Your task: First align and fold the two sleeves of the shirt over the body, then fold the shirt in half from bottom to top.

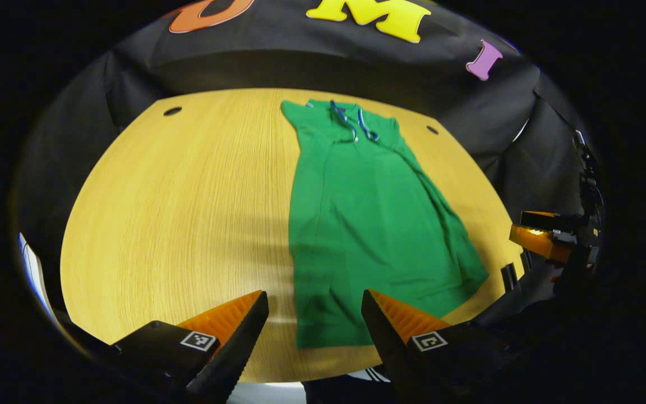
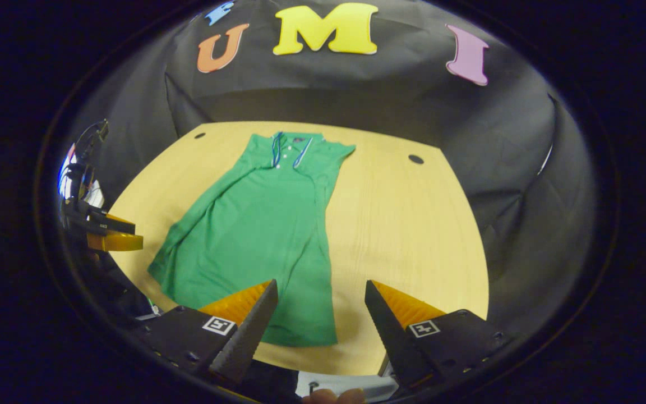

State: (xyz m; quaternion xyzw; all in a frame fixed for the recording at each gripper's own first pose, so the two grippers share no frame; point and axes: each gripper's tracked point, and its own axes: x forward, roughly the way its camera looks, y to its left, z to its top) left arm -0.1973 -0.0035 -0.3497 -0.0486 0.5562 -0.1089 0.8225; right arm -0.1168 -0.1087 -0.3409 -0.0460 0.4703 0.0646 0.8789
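Observation:
A green shirt [image 1: 368, 224] lies flat on the wooden table [image 1: 188, 213], its blue-trimmed collar [image 1: 354, 120] at the far end and its hem toward me. It forms a long narrow strip, with cloth folded in along its sides. My left gripper [image 1: 314, 297] hovers open above the hem's left corner, nothing between its fingers. In the right gripper view the shirt [image 2: 255, 235] lies left of centre, and my right gripper [image 2: 321, 284] hangs open over the hem's right edge. Each view also catches the other gripper beside the table: the right gripper [image 1: 544, 233] and the left gripper [image 2: 112, 233].
Bare wood [image 2: 407, 224] stretches on both sides of the shirt. Small round holes [image 1: 172, 111] [image 2: 415, 159] sit near the table's far corners. The black cloth wall [image 2: 323, 95] stands close behind the far edge. The near table edge lies just under both grippers.

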